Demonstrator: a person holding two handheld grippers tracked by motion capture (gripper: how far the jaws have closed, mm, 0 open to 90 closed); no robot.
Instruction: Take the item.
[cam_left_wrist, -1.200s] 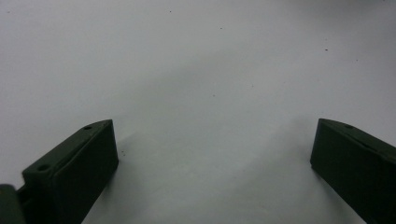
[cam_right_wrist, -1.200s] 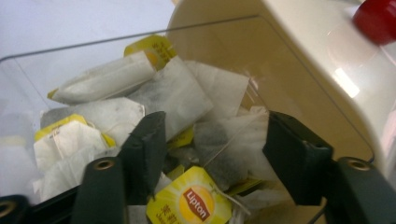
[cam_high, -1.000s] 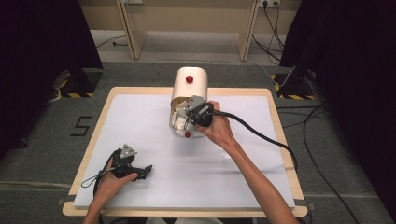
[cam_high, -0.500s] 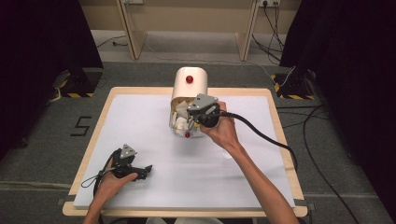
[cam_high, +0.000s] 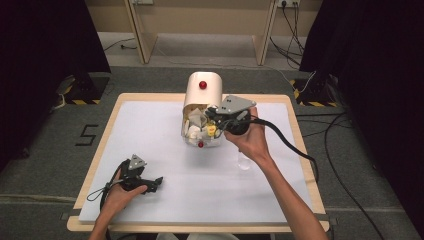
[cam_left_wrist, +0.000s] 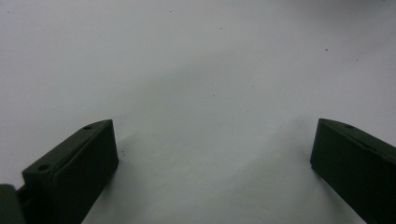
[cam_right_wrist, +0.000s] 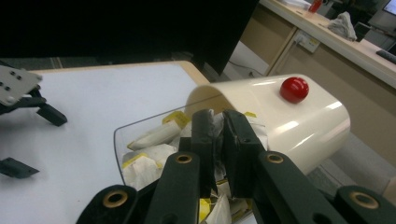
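A: What are the right tongs doing?

B: Their jaws have just closed on a white tea bag, pinched over the clear tray of the cream dispenser.

A: And the left tongs?

B: They rest on the white table, jaws wide apart and empty, well away from the dispenser.

A: How should the lift go?

B: Probably straight up and slowly, so the neighbouring bags beneath the jaws stay in the tray.

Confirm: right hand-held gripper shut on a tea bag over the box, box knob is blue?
Not blue. The knob on the box is red, per the right gripper view. The right hand-held gripper is shut on a tea bag.
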